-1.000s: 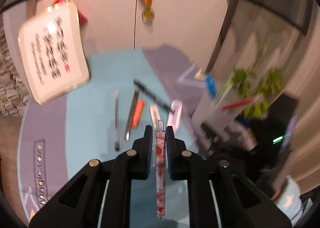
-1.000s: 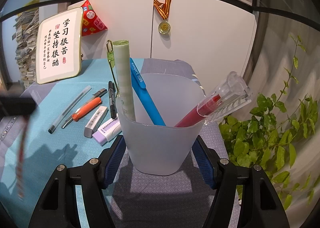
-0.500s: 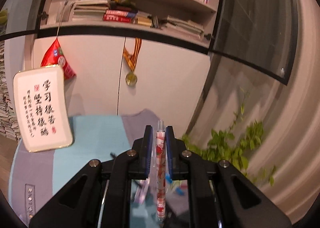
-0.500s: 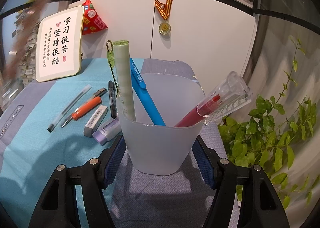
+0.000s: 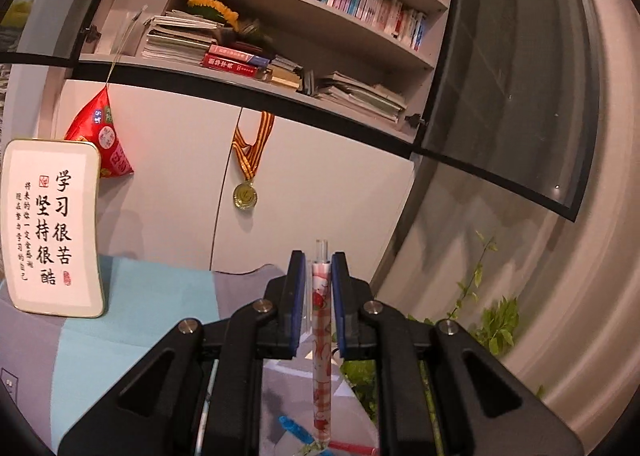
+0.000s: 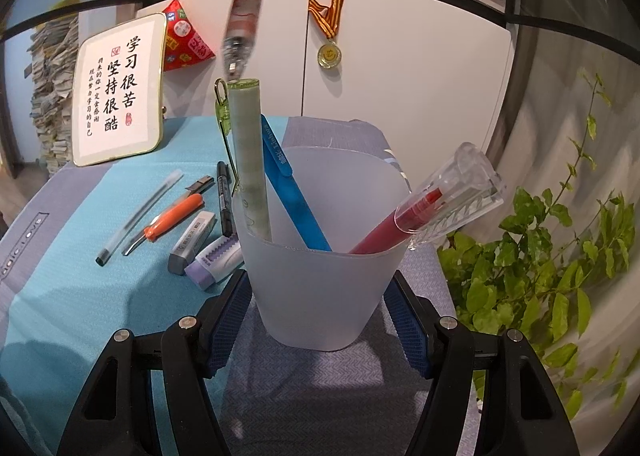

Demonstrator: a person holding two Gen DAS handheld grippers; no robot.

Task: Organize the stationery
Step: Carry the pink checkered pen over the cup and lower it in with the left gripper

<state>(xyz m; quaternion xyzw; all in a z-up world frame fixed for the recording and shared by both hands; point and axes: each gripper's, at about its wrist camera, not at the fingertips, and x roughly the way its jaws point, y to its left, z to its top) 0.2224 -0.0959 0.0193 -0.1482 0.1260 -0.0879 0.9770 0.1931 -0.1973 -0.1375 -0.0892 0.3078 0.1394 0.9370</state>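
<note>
My left gripper [image 5: 313, 276] is shut on a clear pen with a red pattern [image 5: 321, 344], held tip down. The same pen [image 6: 246, 4] shows in the right wrist view, tilted, its tip just above the green pen [image 6: 248, 152] in the cup. My right gripper [image 6: 320, 316] is shut on the frosted plastic cup [image 6: 320, 288], which stands on the table and holds the green pen, a blue pen [image 6: 294, 196] and a red pen with a clear cap [image 6: 432, 204].
Left of the cup on the teal mat [image 6: 72, 288] lie a clear gel pen [image 6: 140, 212], an orange cutter [image 6: 172, 220], a black marker [image 6: 224, 196], a grey eraser [image 6: 192, 242] and a purple correction tape [image 6: 214, 262]. A framed calligraphy sign [image 6: 120, 88] stands behind. A plant [image 6: 560, 256] is at the right.
My left gripper lifted the patterned pen from over the mat, swung it upright and brought it over the cup. The right gripper and cup have not moved.
</note>
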